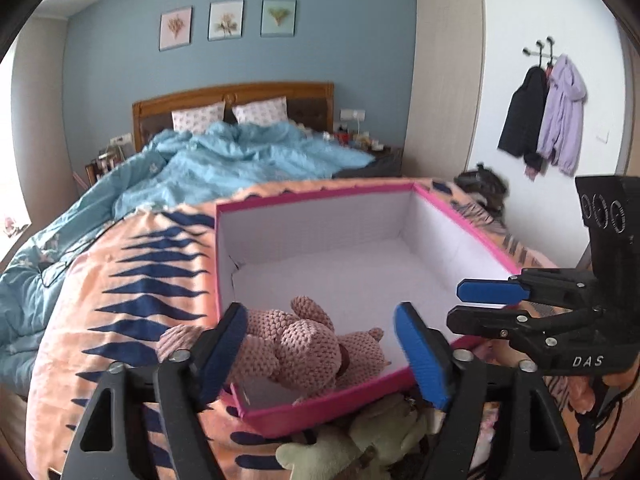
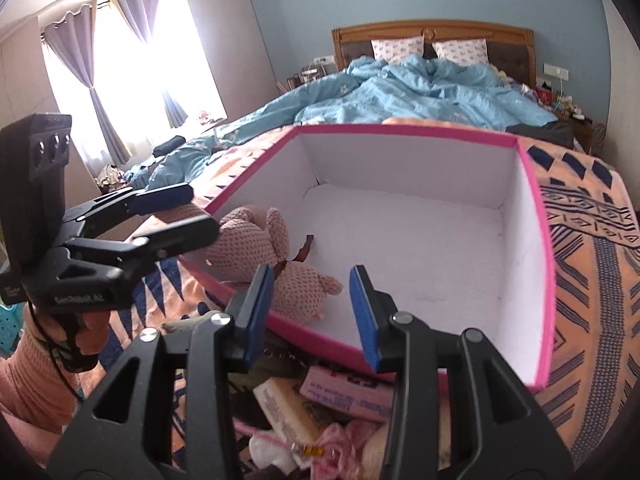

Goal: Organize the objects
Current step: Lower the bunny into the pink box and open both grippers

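Bed (image 1: 248, 160): fills the room behind, blue duvet rumpled; serves as the work surface for the sorting.
Blanket (image 1: 132, 280): peach with dark blue pattern, spread over the near end of the bed; gives the box a flat, soft seat.
Pink box (image 1: 316, 200): open-topped, white inside, set on the blanket with its near wall just beyond both grippers; likely placed close so each drop is a short reach.
Pile of loose items (image 2: 304, 412): heaped on the near side of the box, below the right gripper; packets, a white sock and pink bits visible, apparently awaiting their turn.
Green plush (image 1: 360, 436): lying outside the box against its near wall, beneath the left gripper; not yet put away.
Pink knitted toy (image 1: 304, 344): lying in the near left corner of the box, part of it draped over the left wall; looks freshly set down, resting on the box floor rather than hanging from any pad.
Left gripper (image 1: 320, 340): jaws spread wide either side of the toy, no firm squeeze evident; reads as a release, toy left to settle.
Right gripper (image 2: 312, 312): jaws fairly narrow and empty, over the box's near wall, above the pile; seemingly lined up for the next pick.
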`<control>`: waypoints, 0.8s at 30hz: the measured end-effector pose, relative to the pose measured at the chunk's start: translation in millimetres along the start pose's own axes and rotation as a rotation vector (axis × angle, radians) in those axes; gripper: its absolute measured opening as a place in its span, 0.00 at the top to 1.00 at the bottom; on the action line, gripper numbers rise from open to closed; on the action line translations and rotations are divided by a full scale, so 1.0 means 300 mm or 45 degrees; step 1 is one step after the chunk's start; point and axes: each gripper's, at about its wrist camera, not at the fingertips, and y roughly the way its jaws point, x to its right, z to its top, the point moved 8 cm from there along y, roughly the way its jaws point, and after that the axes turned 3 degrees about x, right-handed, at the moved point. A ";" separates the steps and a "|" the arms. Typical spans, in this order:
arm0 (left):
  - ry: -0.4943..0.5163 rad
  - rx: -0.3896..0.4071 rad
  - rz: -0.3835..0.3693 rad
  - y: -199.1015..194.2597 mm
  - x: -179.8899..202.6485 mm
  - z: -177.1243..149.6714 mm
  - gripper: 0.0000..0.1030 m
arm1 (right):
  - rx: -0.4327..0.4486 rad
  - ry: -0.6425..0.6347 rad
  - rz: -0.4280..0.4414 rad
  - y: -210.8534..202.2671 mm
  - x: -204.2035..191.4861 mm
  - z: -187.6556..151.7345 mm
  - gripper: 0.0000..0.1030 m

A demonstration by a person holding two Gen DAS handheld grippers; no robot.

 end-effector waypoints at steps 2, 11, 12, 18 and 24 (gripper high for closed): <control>-0.005 0.057 -0.011 -0.052 -0.003 0.002 0.17 | 0.028 -0.019 0.007 -0.039 -0.018 -0.008 0.52; -0.054 0.137 -0.118 -0.200 0.003 -0.071 0.17 | 0.045 -0.102 0.107 -0.137 -0.136 -0.097 0.50; -0.055 0.127 -0.121 -0.203 0.006 -0.089 0.17 | 0.031 -0.113 0.113 -0.133 -0.150 -0.110 0.50; -0.087 0.031 -0.138 -0.165 0.017 -0.200 0.17 | -0.056 -0.166 0.104 -0.065 -0.194 -0.182 0.50; -0.132 -0.042 -0.147 -0.119 0.009 -0.267 0.17 | -0.128 -0.151 0.088 0.006 -0.195 -0.229 0.50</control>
